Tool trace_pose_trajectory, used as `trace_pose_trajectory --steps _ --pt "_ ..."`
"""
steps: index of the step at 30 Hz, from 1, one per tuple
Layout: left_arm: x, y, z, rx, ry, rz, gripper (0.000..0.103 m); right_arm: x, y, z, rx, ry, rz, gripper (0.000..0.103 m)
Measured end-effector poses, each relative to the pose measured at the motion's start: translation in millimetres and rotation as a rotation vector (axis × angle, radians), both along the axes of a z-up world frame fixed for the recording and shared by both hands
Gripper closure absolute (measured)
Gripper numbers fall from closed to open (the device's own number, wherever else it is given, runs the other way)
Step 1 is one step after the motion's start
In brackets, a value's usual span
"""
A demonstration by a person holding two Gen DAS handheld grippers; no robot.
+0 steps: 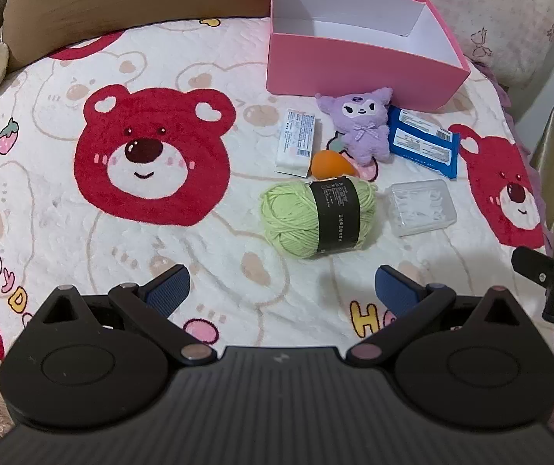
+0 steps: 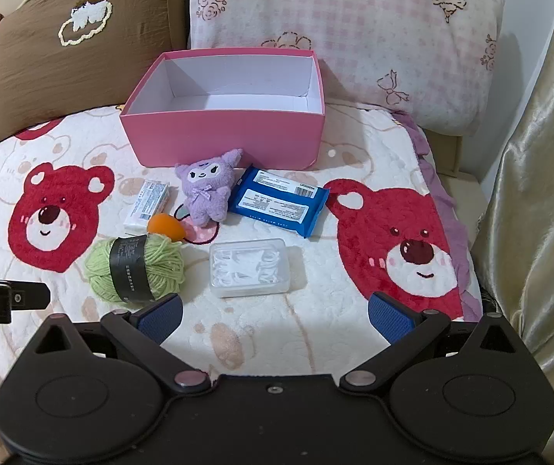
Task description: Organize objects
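Hovering above the near edge of the bear-print blanket (image 2: 315, 329), jaws spread to their widest and gripping nothing: right gripper (image 2: 275, 312) and left gripper (image 1: 282, 288), both tilting steeply down at the clutter. Lying closest, just beyond the right gripper: clear plastic case (image 2: 251, 267); to its left, touching distance from the left gripper's line, green yarn ball (image 1: 317, 217) with its dark paper band. Crowding behind the yarn: orange sponge (image 1: 329, 164), white packet (image 1: 296, 141), purple plush toy (image 1: 364, 124) and blue wipes pack (image 1: 424, 141) farther right. Waiting at the far side, open and bare inside: pink box (image 2: 222, 137). Probably best beginning with the nearest pieces, one per gripper, keeping the arms from crossing; squeezing the yarn across its banded middle rather than loose strands, taking the slick case by its short sides, lifting clear over the plush toy before lowering into the box.
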State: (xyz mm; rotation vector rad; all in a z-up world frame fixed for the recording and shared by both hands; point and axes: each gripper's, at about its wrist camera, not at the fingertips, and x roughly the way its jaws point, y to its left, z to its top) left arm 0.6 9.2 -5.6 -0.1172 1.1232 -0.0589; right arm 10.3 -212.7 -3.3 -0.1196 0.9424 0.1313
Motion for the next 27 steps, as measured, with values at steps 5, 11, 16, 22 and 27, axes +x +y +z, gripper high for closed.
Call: trace_pose_trajectory --steps 5,11,16,22,27 --pt "0.4 0.1 0.3 -0.005 0.004 0.001 0.000 0.8 -0.4 -0.1 -0.003 0.003 0.002 0.000" --pt "-1.1 -2.8 0.0 -0.019 0.009 -0.001 0.000 1.6 -4.2 -2.6 0.005 0.011 -0.004 0.000" --pt "-2.6 -5.9 0.6 -0.023 0.009 -0.015 0.000 1.1 -5.7 -2.5 0.008 0.011 -0.008 0.000" --pt "-5.1 -8.9 4.0 -0.025 -0.001 -0.022 0.000 -0.2 -8.1 -3.1 0.017 0.024 -0.007 0.000" --pt "-4.3 -10.4 2.6 -0.020 0.000 -0.030 0.000 -1.7 -12.0 -2.3 0.059 0.034 -0.008 0.000"
